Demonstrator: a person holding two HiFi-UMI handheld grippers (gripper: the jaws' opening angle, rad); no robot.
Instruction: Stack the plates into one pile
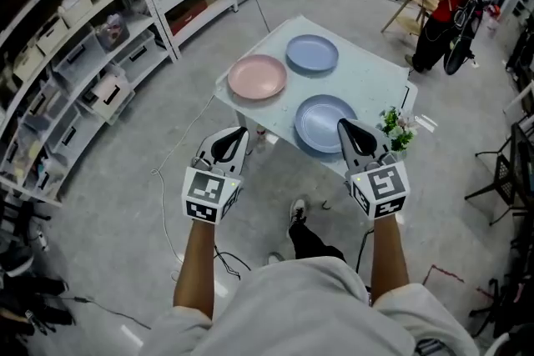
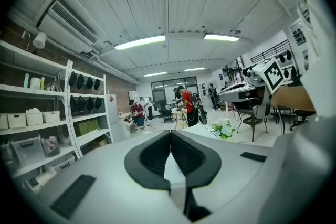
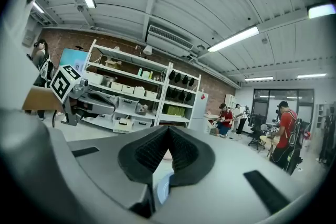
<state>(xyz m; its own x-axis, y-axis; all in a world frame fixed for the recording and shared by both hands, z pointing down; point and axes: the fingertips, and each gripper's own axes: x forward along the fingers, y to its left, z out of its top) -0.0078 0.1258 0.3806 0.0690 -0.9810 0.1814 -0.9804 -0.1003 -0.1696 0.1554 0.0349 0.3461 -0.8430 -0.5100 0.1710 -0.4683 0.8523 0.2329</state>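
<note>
Pale grey-green table top (image 1: pixel 373 80) carries all three plates, each lying flat and apart from the others, none stacked yet. Taking the middle of the table as the dial in the head view, the pink plate (image 1: pixel 257 77) sits at 9 o'clock, the far blue plate (image 1: pixel 312 53) at 12 o'clock and the near blue plate (image 1: pixel 319 121) at 6 o'clock, close to the edge nearest you. A small bunch of flowers (image 1: pixel 397 129) stands at the table's 4 o'clock corner. You hold your left gripper (image 1: pixel 241 131) off the table, at about 7 o'clock from the pink plate, over the bare floor; its own view shows the two dark pads pressed together with nothing between them. Your right gripper (image 1: pixel 341 122) is likewise closed tight and empty; in the head view its tip overlaps the near blue plate's rim at 3 o'clock, and a sliver of blue shows below the pads in its own view, but contact with the plate cannot be told. Both grippers point towards the table. Shelves (image 1: pixel 100 37) with boxes line the room at your 10 o'clock, and a person in a red shirt (image 1: pixel 448 0) stands at 1 o'clock.
</note>
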